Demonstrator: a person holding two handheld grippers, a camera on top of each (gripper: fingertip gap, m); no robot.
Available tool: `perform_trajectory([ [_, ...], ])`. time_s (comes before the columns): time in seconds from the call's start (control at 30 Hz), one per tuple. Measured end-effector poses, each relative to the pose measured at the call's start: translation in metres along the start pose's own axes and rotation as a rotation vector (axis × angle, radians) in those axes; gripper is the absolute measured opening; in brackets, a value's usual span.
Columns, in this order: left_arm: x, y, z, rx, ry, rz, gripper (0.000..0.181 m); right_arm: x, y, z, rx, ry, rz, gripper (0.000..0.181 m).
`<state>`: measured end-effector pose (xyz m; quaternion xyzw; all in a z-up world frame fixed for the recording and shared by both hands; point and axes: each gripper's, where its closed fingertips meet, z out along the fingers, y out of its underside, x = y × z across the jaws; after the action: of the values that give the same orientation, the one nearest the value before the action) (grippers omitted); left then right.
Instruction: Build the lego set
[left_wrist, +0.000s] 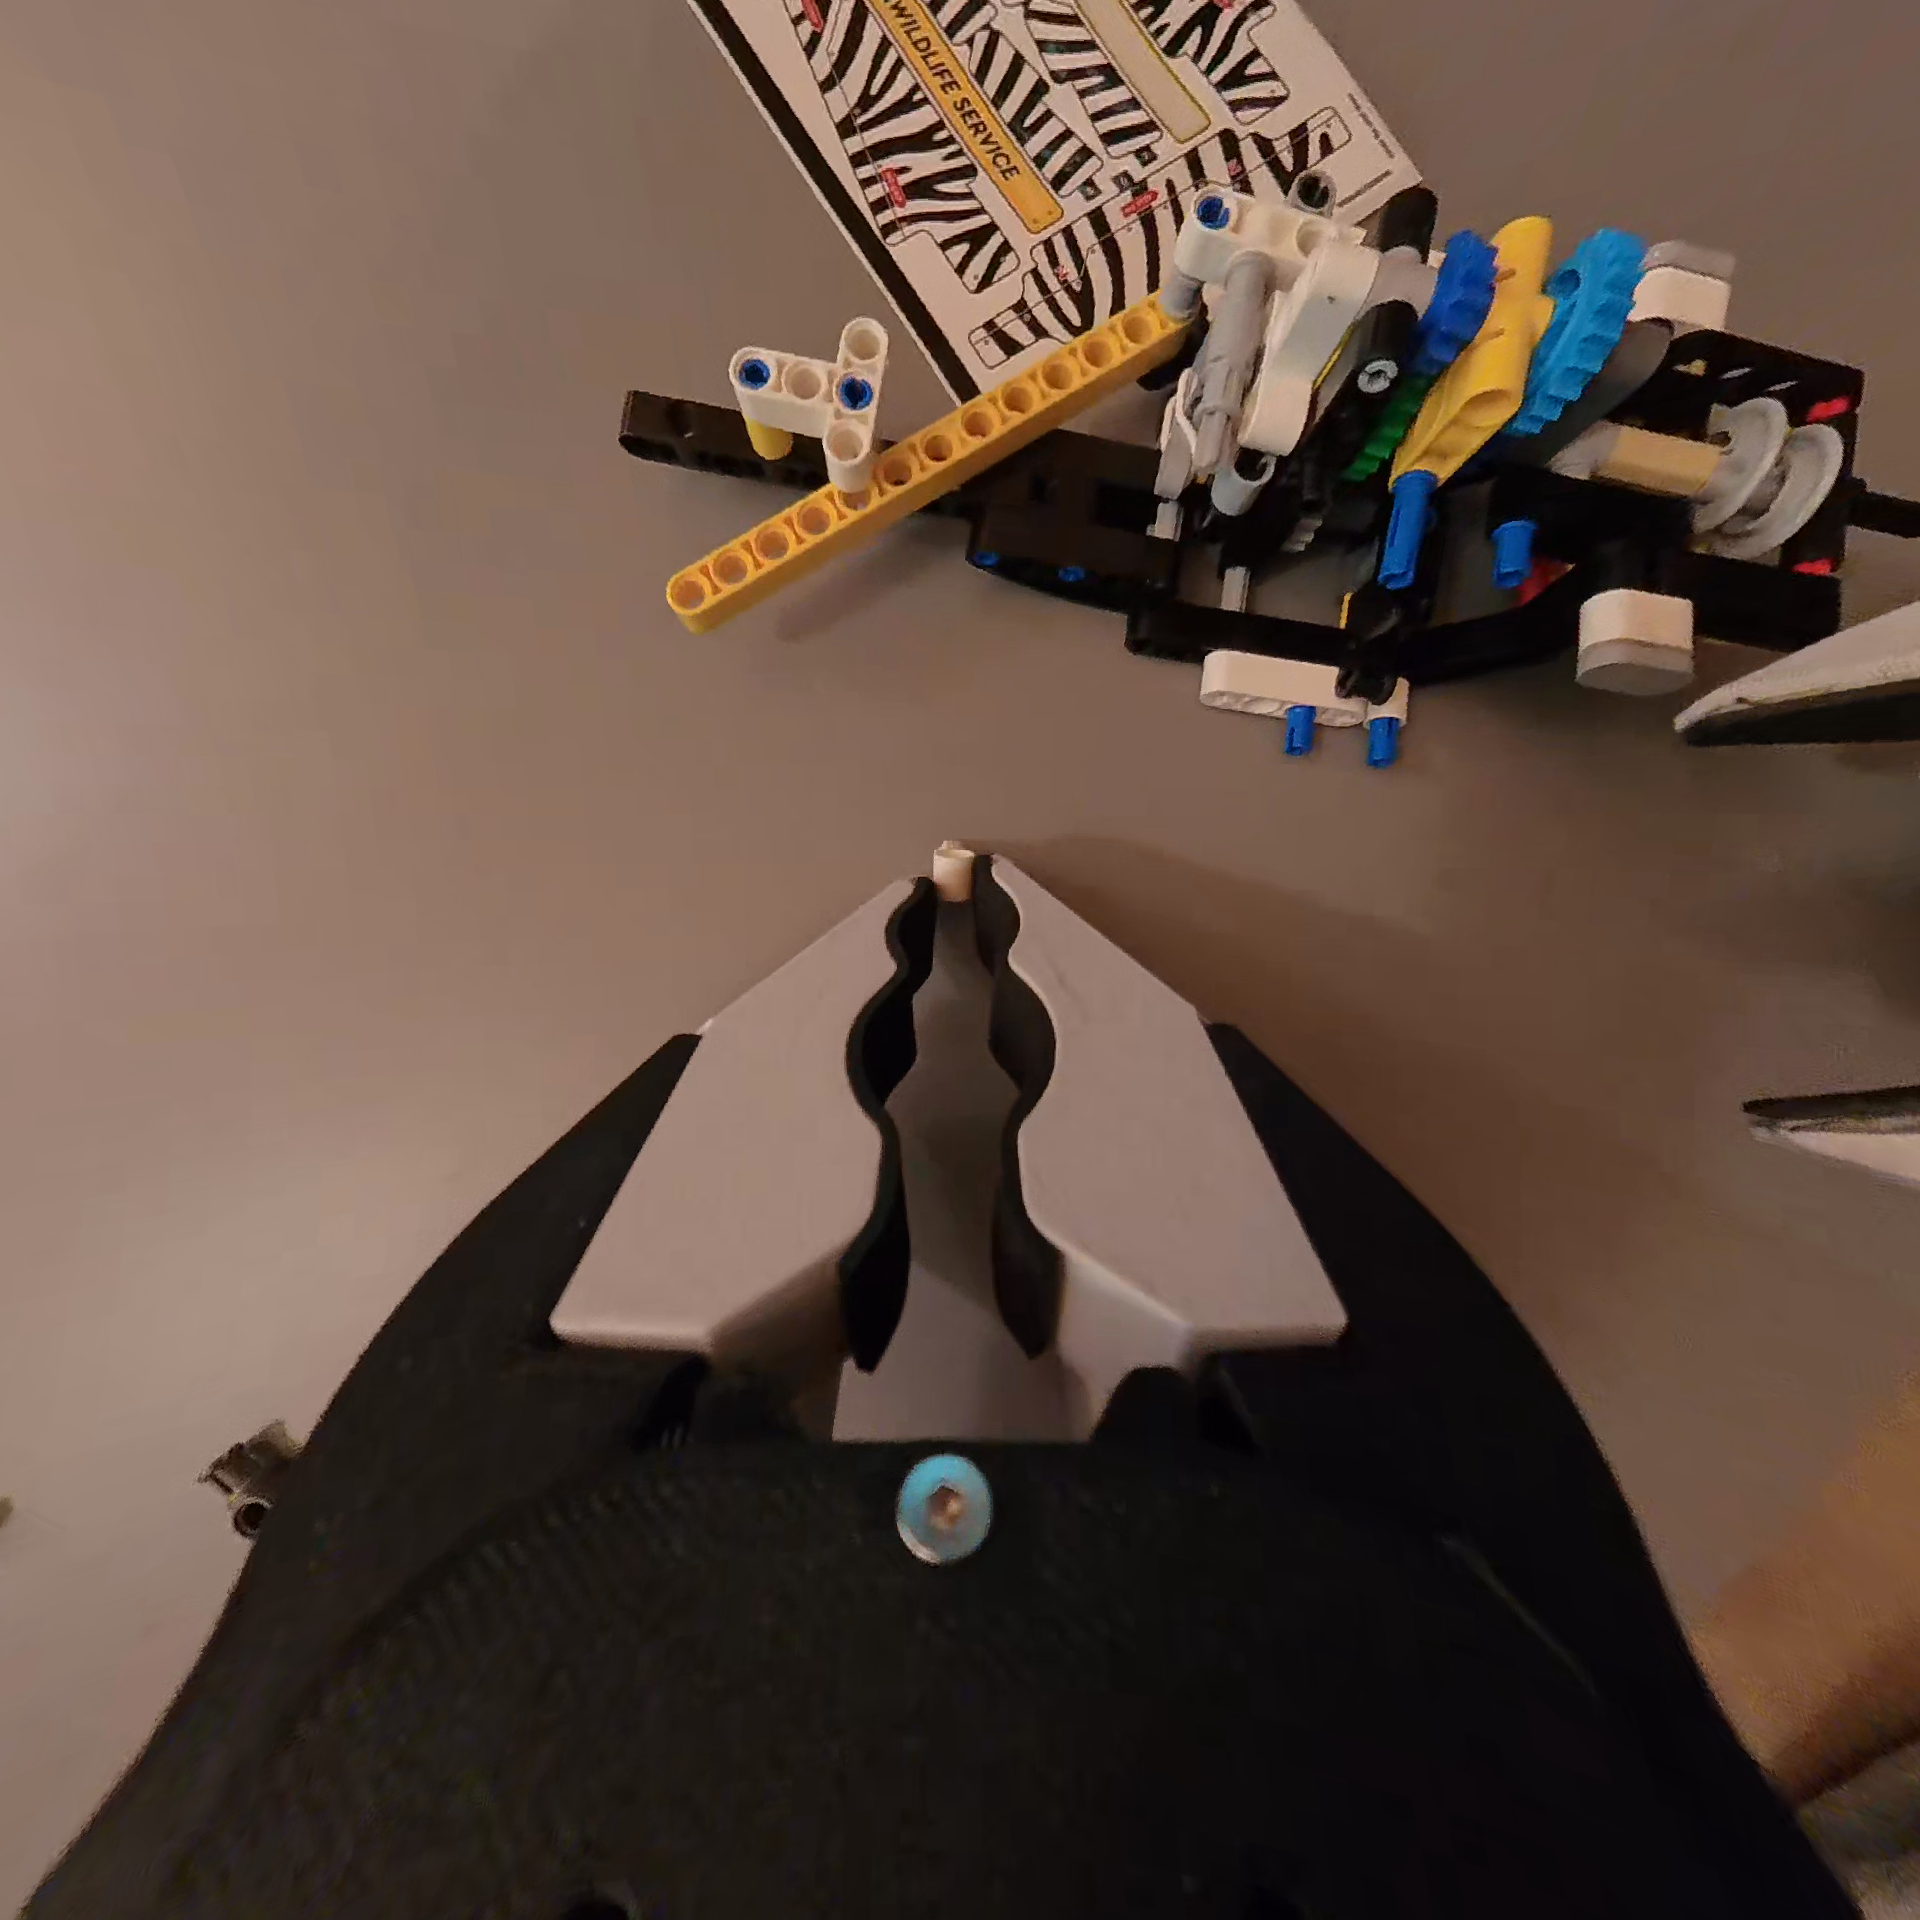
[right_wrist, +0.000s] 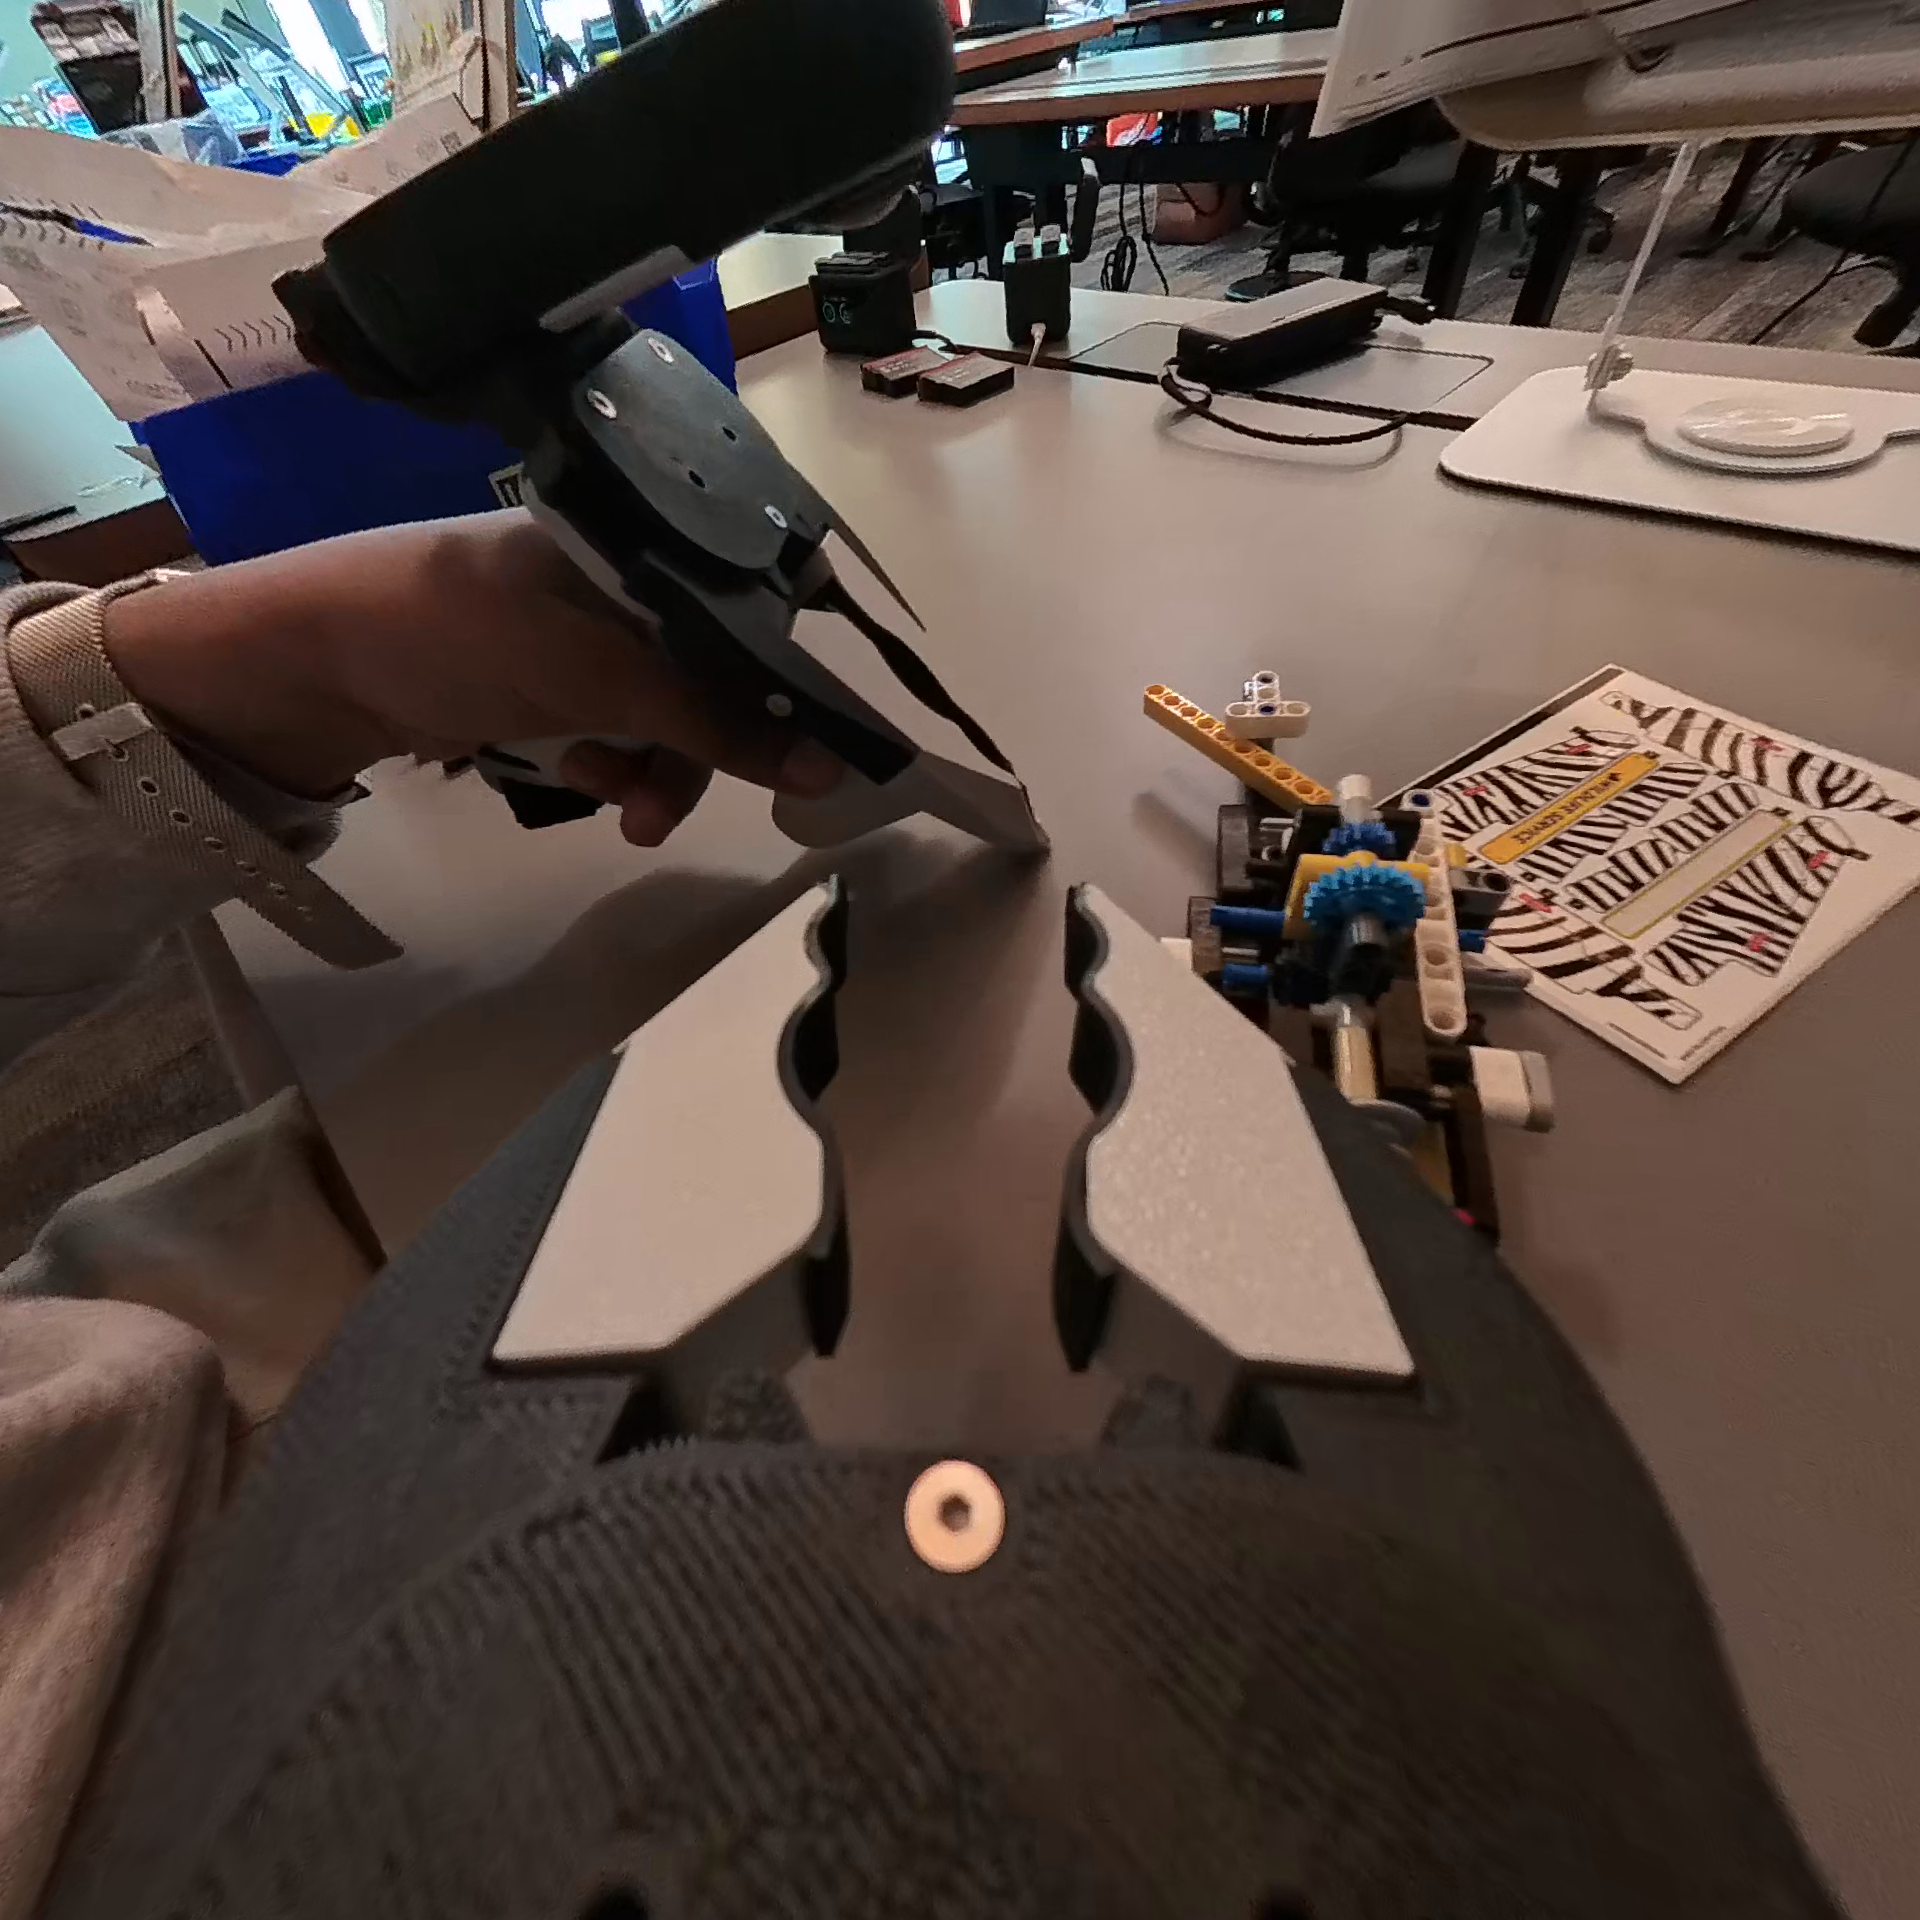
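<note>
Nearest the left wrist camera, the left gripper pinches a small cream plastic peg at its fingers' tips, low over the grey worktop. Right gripper hovers, fingers wide, holding nothing. Farther off lies the half-built black lego frame with its long yellow holed beam; the peg likely wants square alignment with a hole before pressing.

Left wrist view steeply down, close over table; right wrist view low, oblique; shared lego assembly.
</note>
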<state>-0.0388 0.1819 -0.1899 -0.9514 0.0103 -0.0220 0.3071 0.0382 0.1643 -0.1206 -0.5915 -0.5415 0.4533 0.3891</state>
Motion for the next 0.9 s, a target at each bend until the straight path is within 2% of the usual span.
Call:
perform_trajectory([
  [0.23,-0.0009,-0.0015,0.0018,0.011,-0.009,-0.001,0.008,-0.0008,0.0006,0.0007,-0.005,-0.002,-0.003,0.041],
  [0.6,0.0008,-0.0009,0.0012,-0.003,-0.019,0.028,0.023,-0.0004,0.0009,0.0010,-0.008,-0.006,0.005,0.041],
  [0.9,-0.0052,-0.0085,-0.0067,0.035,-0.069,0.078,0.055,0.0000,0.0014,0.0015,-0.010,-0.001,0.001,0.040],
])
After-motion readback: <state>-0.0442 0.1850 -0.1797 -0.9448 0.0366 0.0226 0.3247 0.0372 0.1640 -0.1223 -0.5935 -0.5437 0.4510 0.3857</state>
